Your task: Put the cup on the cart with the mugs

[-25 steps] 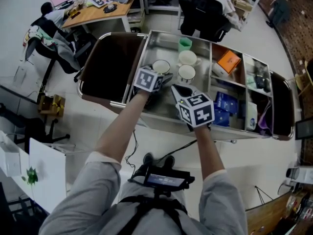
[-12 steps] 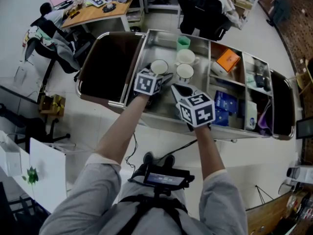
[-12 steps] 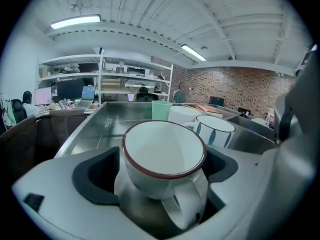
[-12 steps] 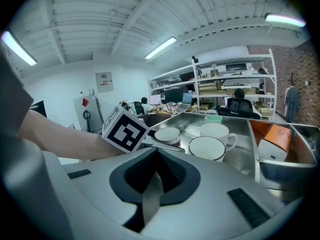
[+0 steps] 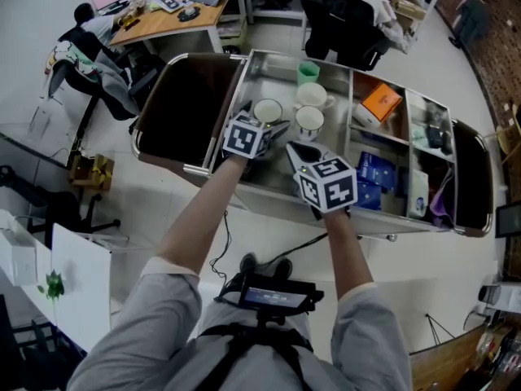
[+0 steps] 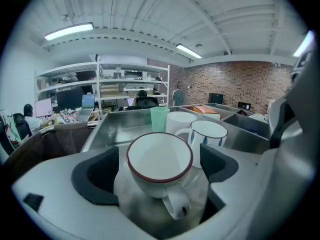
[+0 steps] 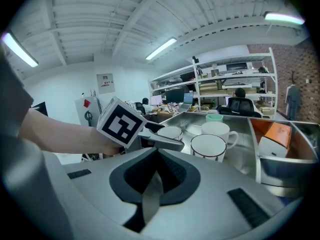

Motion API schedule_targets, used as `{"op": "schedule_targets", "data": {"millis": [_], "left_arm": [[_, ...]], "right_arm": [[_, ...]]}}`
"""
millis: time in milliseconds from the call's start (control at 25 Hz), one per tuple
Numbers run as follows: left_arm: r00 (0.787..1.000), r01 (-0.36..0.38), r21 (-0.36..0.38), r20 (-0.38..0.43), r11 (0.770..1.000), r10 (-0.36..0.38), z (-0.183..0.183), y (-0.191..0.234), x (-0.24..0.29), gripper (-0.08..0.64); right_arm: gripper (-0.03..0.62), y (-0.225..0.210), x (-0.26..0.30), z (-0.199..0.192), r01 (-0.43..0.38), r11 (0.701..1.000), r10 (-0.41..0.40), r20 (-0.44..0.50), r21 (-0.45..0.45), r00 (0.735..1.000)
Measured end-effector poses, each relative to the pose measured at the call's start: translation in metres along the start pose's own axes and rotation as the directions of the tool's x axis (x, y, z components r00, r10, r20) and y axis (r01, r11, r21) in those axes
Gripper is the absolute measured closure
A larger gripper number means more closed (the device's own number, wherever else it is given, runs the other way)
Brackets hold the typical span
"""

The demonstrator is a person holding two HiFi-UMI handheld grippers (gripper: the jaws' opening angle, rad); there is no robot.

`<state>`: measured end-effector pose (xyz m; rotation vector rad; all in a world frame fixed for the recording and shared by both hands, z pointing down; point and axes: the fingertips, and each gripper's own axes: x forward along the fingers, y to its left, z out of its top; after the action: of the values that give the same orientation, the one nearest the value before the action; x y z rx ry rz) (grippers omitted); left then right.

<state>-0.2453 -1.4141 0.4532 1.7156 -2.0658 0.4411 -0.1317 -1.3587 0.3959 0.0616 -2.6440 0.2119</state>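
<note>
A white cup with a red rim point(image 6: 159, 159) stands upright on the steel cart tray point(image 5: 273, 177), handle toward me. My left gripper point(image 6: 160, 173) is open around it; its dark pads point(image 6: 106, 176) stand off both sides of the cup, having just been opening. In the head view this cup point(image 5: 268, 110) sits left of a blue-striped mug point(image 5: 309, 121), a white mug point(image 5: 312, 96) and a green cup point(image 5: 308, 72). The left gripper point(image 5: 265, 124) reaches it from the near side. My right gripper point(image 5: 295, 148) hovers over the tray's front, shut on nothing point(image 7: 151, 181).
Compartments to the right hold an orange box point(image 5: 382, 102) and blue boxes point(image 5: 376, 173). A dark shelf point(image 5: 183, 108) forms the cart's left end. Office chairs point(image 5: 342, 19) and a desk point(image 5: 163, 19) stand beyond the cart. The cart's front rail point(image 5: 269, 206) runs under my forearms.
Little differs in the head view: the left gripper has shifted slightly at the red-rimmed cup. The cup, the mugs and the right gripper have stayed in place.
</note>
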Motion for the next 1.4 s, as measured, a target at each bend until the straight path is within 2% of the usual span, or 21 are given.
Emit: {"op": "schedule_targets", "data": {"millis": [200, 520, 600, 840, 1000, 1200, 1400], "left_arm": [[0.999, -0.026, 0.027, 0.024, 0.999, 0.026, 0.015, -0.001, -0.025, 0.063], [0.99, -0.063, 0.036, 0.129, 0.997, 0.058, 0.034, -0.014, -0.098, 0.076], [0.987, -0.072, 0.045, 0.148, 0.996, 0.065, 0.031, -0.02, -0.123, 0.124], [0.972, -0.116, 0.026, 0.207, 0.993, 0.108, -0.004, -0.031, -0.197, 0.369], [0.964, -0.127, -0.027, 0.232, 0.991, 0.13, -0.035, -0.027, -0.234, 0.542], [0.96, -0.111, -0.069, 0.249, 0.991, 0.125, -0.073, -0.02, -0.282, 0.558], [0.97, -0.104, -0.092, 0.213, 0.99, 0.121, -0.128, -0.016, -0.324, 0.558]], "right_arm": [[0.584, 0.004, -0.007, 0.006, -0.01, 1.0, 0.01, 0.024, 0.01, 1.0], [0.584, 0.013, -0.031, 0.012, -0.025, 1.0, 0.026, 0.07, -0.003, 0.997], [0.584, 0.02, -0.04, 0.014, -0.042, 0.999, 0.042, 0.095, -0.004, 0.995], [0.584, 0.047, -0.062, 0.003, -0.056, 0.998, 0.054, 0.132, 0.011, 0.99], [0.584, 0.071, -0.074, -0.012, -0.045, 0.999, 0.043, 0.145, 0.01, 0.988], [0.584, 0.113, -0.083, -0.03, -0.026, 0.999, 0.021, 0.152, 0.026, 0.988], [0.584, 0.151, -0.088, -0.057, -0.017, 0.997, 0.005, 0.151, 0.079, 0.989]]}}
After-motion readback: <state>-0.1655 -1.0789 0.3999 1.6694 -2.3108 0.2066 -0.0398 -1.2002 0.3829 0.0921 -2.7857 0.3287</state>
